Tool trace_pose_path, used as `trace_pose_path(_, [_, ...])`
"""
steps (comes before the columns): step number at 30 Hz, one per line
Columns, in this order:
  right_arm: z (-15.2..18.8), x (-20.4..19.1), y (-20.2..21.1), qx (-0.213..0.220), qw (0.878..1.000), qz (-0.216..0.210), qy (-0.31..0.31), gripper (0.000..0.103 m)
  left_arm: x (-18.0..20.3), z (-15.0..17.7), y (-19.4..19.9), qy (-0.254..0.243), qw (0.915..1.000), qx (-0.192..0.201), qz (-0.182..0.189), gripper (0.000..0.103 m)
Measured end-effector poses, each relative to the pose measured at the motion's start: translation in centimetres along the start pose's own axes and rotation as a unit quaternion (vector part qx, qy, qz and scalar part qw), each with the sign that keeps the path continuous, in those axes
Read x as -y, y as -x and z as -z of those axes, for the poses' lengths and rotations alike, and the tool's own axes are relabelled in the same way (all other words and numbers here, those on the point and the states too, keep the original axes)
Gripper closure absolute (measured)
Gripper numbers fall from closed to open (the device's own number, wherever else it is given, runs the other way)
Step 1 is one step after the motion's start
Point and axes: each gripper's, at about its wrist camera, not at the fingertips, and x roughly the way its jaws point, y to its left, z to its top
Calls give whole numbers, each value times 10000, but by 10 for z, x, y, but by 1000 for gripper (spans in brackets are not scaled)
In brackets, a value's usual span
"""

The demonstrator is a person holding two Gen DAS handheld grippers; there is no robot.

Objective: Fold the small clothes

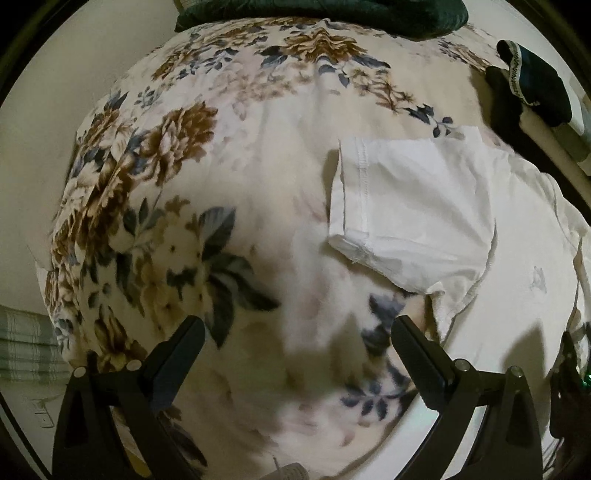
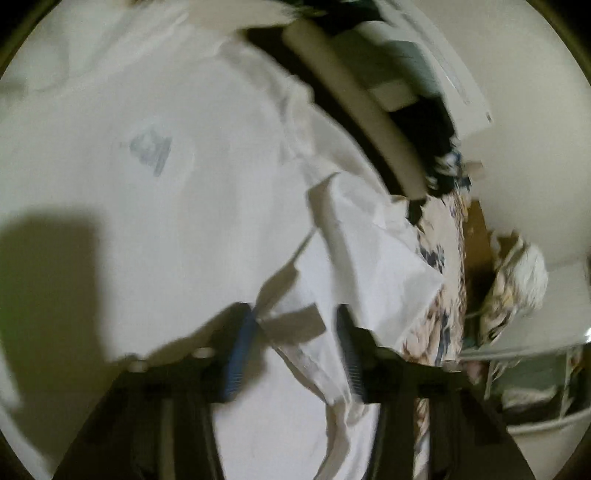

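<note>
A floral blanket (image 1: 184, 192) covers the bed, cream with brown blooms and blue-grey leaves. In the left wrist view its left edge curves down against a pale wall (image 1: 44, 110), and a green plaid cloth (image 1: 22, 343) shows low at the far left. A dark green pillow (image 1: 332, 14) lies along the top edge. The middle of the blanket is bare fabric, the widest free stretch in view.

The left gripper (image 1: 297, 332) hangs over that bare stretch with its jaws spread wide and nothing between them. Right of it lies the white shirt (image 1: 498, 229), spread flat, its sleeve (image 1: 402, 206) reaching left onto the blanket with the hemmed cuff toward the centre. A faint grey print (image 1: 537, 278) marks the chest. Beyond the shirt, at the upper right, a dark garment (image 1: 532, 85) with a patterned band sits near the bed's edge.

In the right wrist view, which is blurred, the shirt fills the left and centre. The right gripper (image 2: 295, 325) has its jaws parted with a fold of the shirt's other sleeve (image 2: 369, 251) lying between them; neither blue pad (image 2: 240, 354) clearly presses it. Just right of the sleeve the blanket edge drops off. A pale rail (image 2: 347, 110) runs diagonally beyond, with clutter (image 2: 517, 288) past it.
</note>
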Motion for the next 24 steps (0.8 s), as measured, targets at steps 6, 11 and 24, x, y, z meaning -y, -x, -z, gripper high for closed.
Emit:
trace_pose_path(6, [3, 2, 19, 348, 9993, 52, -90, 99, -2, 3, 1, 62, 10000, 4, 0, 0])
trace_pose_path(11, [4, -3, 30, 149, 9990, -397, -151, 99, 3, 4, 0, 118, 9999, -38, 84, 0])
trace_pose_path(24, [60, 125, -18, -907, 8699, -2763, -3985, 41, -20, -16, -62, 2395, 9288, -1007, 2643, 3])
